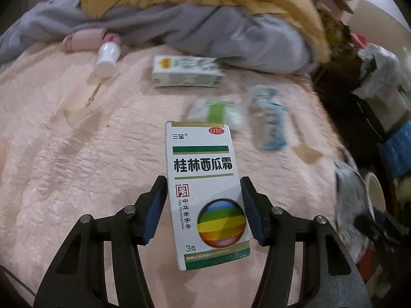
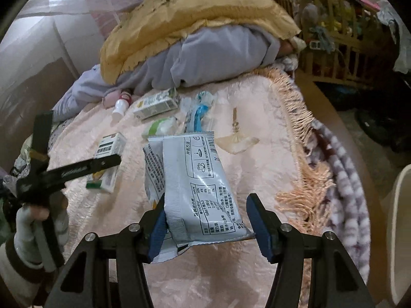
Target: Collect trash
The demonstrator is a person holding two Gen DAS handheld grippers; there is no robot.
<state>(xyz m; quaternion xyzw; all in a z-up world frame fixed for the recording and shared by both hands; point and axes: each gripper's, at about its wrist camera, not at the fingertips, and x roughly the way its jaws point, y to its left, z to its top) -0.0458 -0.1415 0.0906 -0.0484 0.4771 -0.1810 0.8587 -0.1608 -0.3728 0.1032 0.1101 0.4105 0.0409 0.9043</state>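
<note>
My left gripper (image 1: 204, 188) clamps a white cardboard medicine box with green bands and a rainbow ball (image 1: 205, 192) between its pads, its top reaching beyond them. My right gripper (image 2: 206, 205) grips a crinkled grey-white foil sachet printed with tables (image 2: 197, 187), which juts forward over the pink bedspread (image 2: 257, 118)

Ahead of my left gripper (image 1: 204, 205), which clamps a white medicine box (image 1: 205, 192), open pink bedspread (image 1: 64, 166) lies to the left. Farther on, a white bottle (image 1: 106, 60), a green-and-white carton (image 1: 186, 71) and two wrappers (image 1: 268, 118) sit close together. A grey and yellow bedding pile (image 2: 192, 41) walls off the far side. On the right the fringed bed edge (image 2: 303, 141) drops away beside a wooden crib (image 2: 341, 51).
</note>
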